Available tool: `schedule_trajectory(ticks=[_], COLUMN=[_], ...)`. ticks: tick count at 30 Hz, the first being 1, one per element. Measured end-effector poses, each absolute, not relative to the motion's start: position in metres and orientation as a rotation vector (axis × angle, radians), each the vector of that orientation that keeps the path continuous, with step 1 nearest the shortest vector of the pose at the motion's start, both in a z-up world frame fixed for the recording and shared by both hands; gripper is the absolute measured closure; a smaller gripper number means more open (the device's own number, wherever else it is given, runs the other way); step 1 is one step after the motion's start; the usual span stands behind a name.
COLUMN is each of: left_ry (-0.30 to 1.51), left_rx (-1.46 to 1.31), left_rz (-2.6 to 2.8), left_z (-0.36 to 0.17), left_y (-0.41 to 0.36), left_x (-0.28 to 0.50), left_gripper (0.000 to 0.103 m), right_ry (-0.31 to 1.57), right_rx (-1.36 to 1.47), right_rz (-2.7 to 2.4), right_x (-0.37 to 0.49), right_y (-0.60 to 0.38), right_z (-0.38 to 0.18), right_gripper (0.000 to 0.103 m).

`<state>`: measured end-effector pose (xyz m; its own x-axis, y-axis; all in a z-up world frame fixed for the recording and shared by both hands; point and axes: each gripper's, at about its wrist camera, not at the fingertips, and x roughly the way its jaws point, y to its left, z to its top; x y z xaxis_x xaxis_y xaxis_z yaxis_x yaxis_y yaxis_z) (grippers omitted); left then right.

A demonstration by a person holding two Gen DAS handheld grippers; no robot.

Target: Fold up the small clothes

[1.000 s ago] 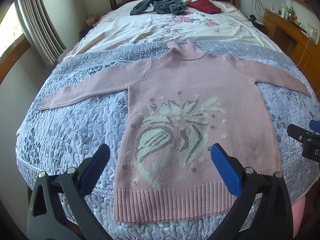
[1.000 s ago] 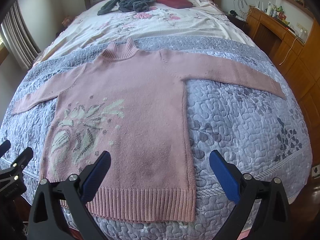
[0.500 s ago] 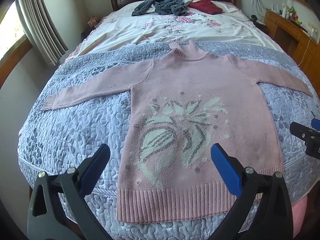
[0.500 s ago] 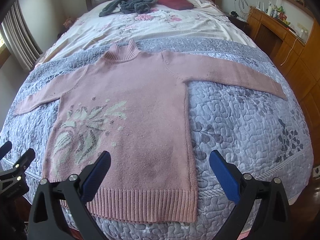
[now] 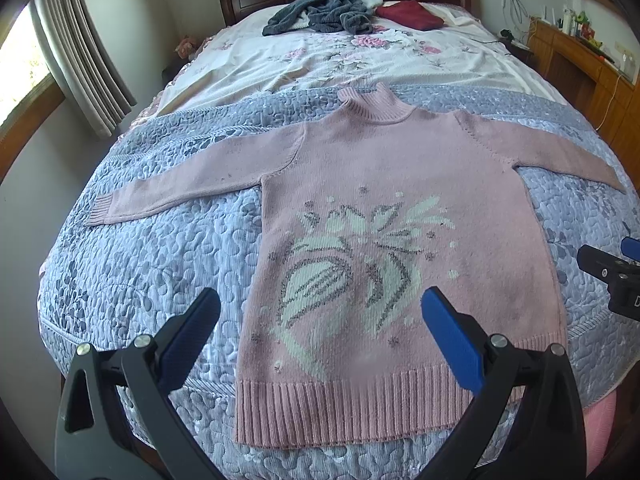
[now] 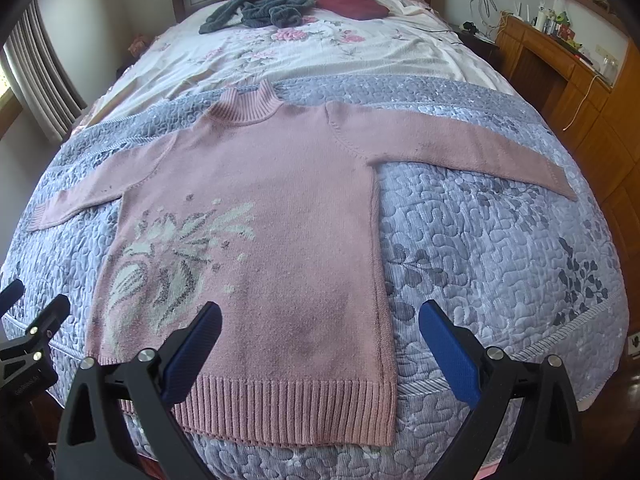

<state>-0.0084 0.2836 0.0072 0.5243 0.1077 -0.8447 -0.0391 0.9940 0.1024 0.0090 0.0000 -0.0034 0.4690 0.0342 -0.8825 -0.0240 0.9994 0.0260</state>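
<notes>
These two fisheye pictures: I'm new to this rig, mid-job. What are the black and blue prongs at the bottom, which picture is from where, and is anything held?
Each picture comes from a camera on a hand-held tool, looking forward along its two fingers. The prongs are those fingers.

In the left wrist view you see the left tongs, jaws spread wide and empty. The right wrist view shows the right tongs, also open and empty.

Both look down on a pink knitted sweater with a pale flower pattern, spread flat, sleeves out, on a grey-blue quilted bedspread. Nothing is gripped yet. At the far end of the bed lie a dark grey crumpled garment and a dark red folded cloth.
</notes>
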Motion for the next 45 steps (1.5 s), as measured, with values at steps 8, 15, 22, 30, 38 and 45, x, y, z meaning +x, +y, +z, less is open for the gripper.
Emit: schedule_trajectory(ticks=[8,15,22,30,38,45], left_ry=[1.017,1.011,1.009,1.009,1.008,1.015], left_rx=[0.072,0.077,0.085,0.087,0.085,0.046], left_rz=[0.085,0.085,0.090,0.094,0.089,0.073], left_z=[0.008,0.010,0.010,0.010,0.008,-0.001], left_y=[0.284,0.283,0.281,0.282,0.282,0.274], left_x=[-0.007,-0.007,-0.008,-0.007,-0.007,0.016], left_gripper=[0.003,0.003,0.003,0.003,0.003,0.003], right_ry=[1.082,1.079,1.078,1.072,1.070,1.038], right_rx=[0.012,0.012,0.012,0.016,0.018,0.069], right_rz=[0.034,0.036,0.035,0.036,0.034,0.069], right_x=[0.009,0.011,0.011,0.014,0.015,0.031], right_y=[0.001,0.001,0.002,-0.003,-0.007,-0.041], right_z=[-0.003,-0.001,-0.001,0.002,0.001,-0.004], right_gripper=[0.004,0.004,0.004,0.004,0.004,0.004])
